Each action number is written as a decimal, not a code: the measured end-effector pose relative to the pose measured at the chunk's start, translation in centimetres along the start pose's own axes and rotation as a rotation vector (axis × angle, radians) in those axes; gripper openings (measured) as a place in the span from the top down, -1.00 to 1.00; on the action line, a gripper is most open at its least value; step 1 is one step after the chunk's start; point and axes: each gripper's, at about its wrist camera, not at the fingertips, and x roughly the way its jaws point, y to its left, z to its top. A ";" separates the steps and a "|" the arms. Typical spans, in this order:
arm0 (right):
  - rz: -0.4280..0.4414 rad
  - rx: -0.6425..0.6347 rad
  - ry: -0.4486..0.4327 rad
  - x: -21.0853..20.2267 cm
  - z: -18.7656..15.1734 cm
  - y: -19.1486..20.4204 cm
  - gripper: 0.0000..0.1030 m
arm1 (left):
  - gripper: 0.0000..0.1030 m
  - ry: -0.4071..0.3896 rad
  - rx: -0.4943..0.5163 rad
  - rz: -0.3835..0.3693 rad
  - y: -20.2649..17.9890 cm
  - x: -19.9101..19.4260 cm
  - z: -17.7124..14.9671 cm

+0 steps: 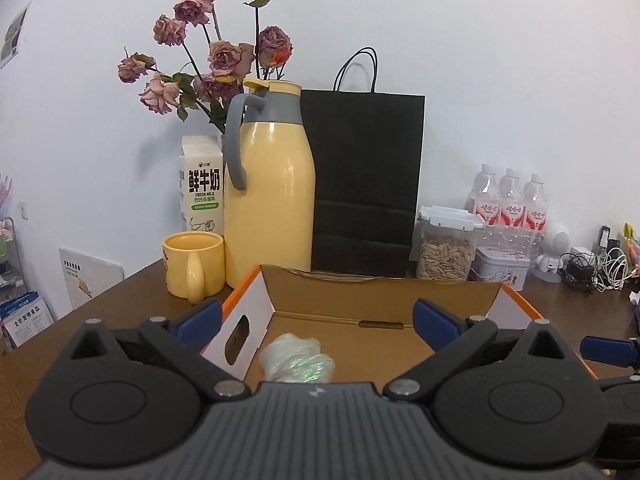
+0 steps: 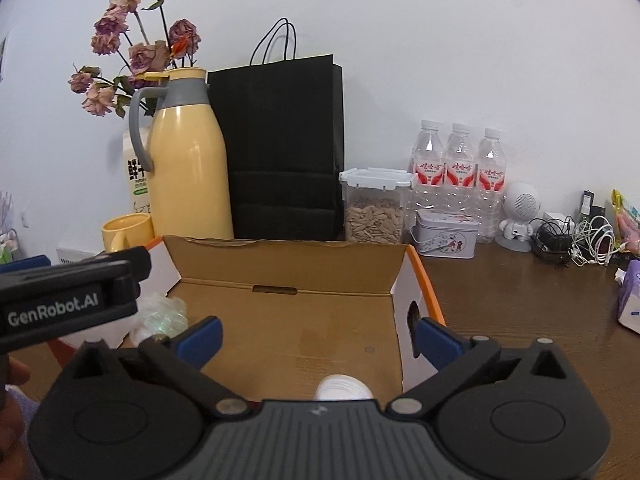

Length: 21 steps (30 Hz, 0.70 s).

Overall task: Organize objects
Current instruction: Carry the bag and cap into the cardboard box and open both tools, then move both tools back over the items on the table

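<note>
An open cardboard box (image 1: 452, 300) with white sides and orange edges sits on the brown table (image 2: 520, 292), and both tongs hover over its near side. The left tongs (image 1: 318, 322) are spread wide with nothing between their blue-tipped fingers (image 1: 200, 318); a crumpled ball of clear plastic wrap (image 1: 298, 362) lies on the box floor at its left side, just below them. The right tongs (image 2: 318, 338) are likewise wide open and empty, above a white round object (image 2: 344, 388) on the box floor near the front wall; what it is cannot be told.

Behind the box, along the table's back edge by the wall, stand a yellow mug (image 1: 194, 266), a milk carton (image 1: 202, 188), a yellow thermos jug (image 1: 270, 184), a black paper bag (image 1: 364, 176), a clear container of seeds (image 2: 376, 208), a small tin (image 2: 446, 238) and three water bottles (image 2: 460, 164). Dried roses (image 1: 216, 52) rise behind the jug. A small white robot figure (image 2: 518, 216) and tangled cables (image 2: 576, 240) sit toward the back right corner.
</note>
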 end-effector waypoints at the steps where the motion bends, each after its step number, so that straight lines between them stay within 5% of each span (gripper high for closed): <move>1: -0.001 0.001 0.000 0.0 0.0 0.0 -1.00 | -1.00 0.001 -0.001 0.000 0.0 0.0 0.0; 21: 0.006 -0.028 -0.071 -3.8 0.7 0.7 -1.00 | -1.00 -0.062 -0.023 -0.066 0.8 -4.3 1.5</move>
